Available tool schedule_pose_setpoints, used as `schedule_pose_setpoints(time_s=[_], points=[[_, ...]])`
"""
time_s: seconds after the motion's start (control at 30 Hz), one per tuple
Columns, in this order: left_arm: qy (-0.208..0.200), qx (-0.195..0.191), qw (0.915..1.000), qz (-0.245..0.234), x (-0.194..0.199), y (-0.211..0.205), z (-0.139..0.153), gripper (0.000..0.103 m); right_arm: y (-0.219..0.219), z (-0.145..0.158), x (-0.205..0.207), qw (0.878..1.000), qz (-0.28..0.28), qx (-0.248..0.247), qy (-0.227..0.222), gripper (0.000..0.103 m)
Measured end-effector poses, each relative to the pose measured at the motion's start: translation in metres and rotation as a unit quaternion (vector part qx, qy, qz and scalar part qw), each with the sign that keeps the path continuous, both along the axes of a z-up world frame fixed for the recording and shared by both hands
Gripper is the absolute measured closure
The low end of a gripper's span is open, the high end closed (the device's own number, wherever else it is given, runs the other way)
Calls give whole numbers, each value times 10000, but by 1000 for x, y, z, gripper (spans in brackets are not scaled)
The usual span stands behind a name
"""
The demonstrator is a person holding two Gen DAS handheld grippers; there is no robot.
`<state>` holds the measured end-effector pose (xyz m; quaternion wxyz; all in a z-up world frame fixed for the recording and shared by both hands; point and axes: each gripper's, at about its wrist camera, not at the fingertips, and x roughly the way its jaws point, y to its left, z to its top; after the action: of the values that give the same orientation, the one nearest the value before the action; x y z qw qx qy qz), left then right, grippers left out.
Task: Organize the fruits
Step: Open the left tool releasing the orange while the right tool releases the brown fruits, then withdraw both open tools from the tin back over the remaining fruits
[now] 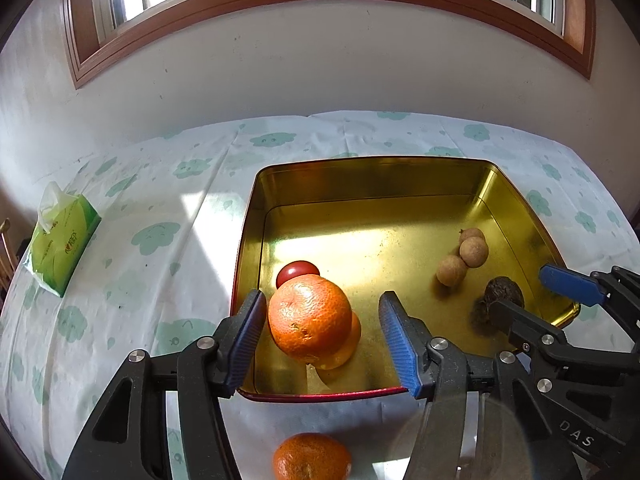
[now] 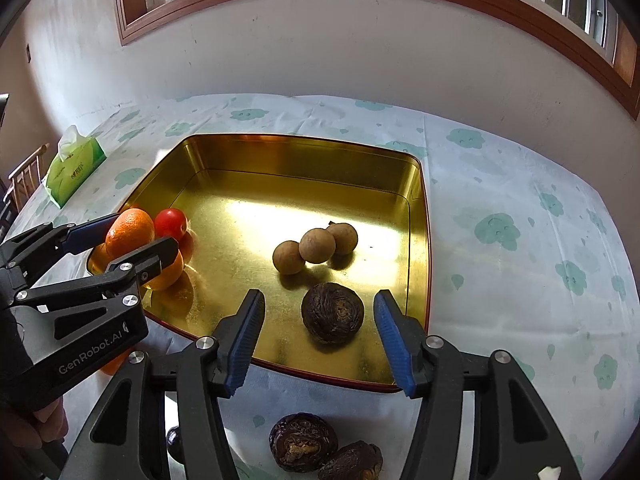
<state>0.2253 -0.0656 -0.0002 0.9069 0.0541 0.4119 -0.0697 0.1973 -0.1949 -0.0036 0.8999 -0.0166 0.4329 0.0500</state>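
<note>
Now you are releasing fruit into the gold metal tin (image 1: 372,178): left gripper (image 1: 322,336) fingers standing open around the large orange (image 1: 310,318), right gripper (image 2: 316,334) open around the dark wrinkled fruit (image 2: 332,312). Next, fetch the small orange (image 1: 312,458) at bottom centre.

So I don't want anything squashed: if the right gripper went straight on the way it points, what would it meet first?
Most likely the dark wrinkled fruit lying in the gold tin: it sits between the open fingers of the right gripper, apart from both pads. Depth is hard to judge.
</note>
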Motion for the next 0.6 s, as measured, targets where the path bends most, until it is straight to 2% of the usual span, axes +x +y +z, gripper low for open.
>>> schedule_pose_setpoints(time_s=[0.3, 0.6], points=[[-130, -15, 9999, 23, -19, 4, 12, 41, 2, 15, -19, 9999, -18, -1, -161, 49], [-286, -93, 9995, -12, -59, 10, 25, 41, -1, 26, -53, 9995, -106, 0, -288, 49]])
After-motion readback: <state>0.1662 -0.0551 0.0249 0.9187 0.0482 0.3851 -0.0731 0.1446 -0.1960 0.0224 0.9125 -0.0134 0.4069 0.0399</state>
